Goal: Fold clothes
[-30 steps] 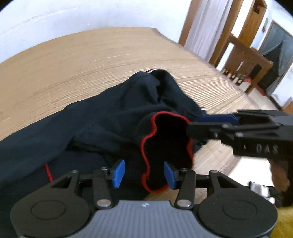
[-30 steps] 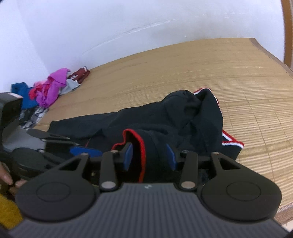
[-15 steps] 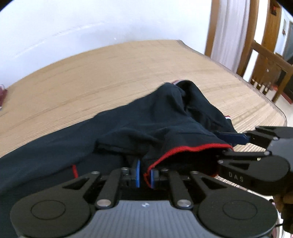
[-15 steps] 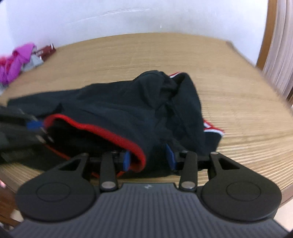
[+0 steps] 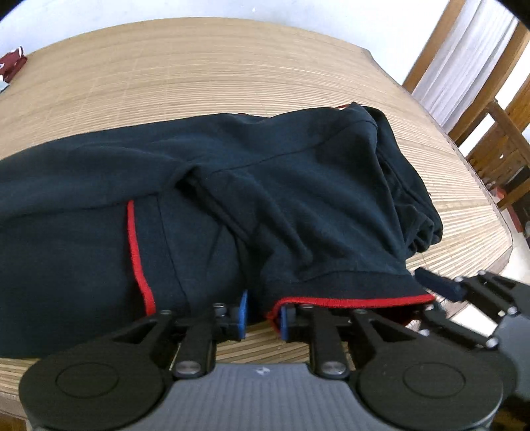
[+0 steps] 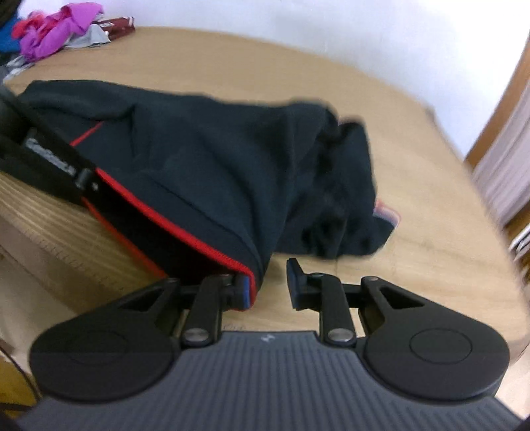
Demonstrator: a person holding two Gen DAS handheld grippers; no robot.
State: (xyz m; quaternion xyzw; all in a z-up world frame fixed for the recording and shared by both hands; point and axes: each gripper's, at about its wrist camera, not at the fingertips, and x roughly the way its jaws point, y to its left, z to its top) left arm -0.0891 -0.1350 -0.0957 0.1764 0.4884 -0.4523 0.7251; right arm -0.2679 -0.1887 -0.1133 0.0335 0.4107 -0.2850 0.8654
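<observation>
A dark navy garment (image 5: 265,185) with red piping lies crumpled on the bamboo mat (image 5: 198,73). My left gripper (image 5: 264,315) holds one corner of its red-trimmed hem (image 5: 357,301). The jaws are opening, with cloth still filling the gap between the blue pads. The hem stretches right to my right gripper (image 5: 463,291). In the right wrist view the garment (image 6: 232,159) runs down to my right gripper (image 6: 269,288), whose jaws are closing. The hem (image 6: 212,245) rests against the left pad only, and the right pad stands clear over bare mat. The left gripper (image 6: 49,155) shows at the left edge.
A pile of pink, purple and grey clothes (image 6: 56,30) lies at the mat's far corner, a maroon item (image 5: 13,63) beside it. A wooden chair (image 5: 497,149) and a curtain (image 5: 463,53) stand past the mat's right edge. The near edge runs just under both grippers.
Both grippers have come down toward the mat. The left one closed onto the hem's corner, then eased slightly. The gaping hem is now pulled flat between the grippers. The right jaws have narrowed.
</observation>
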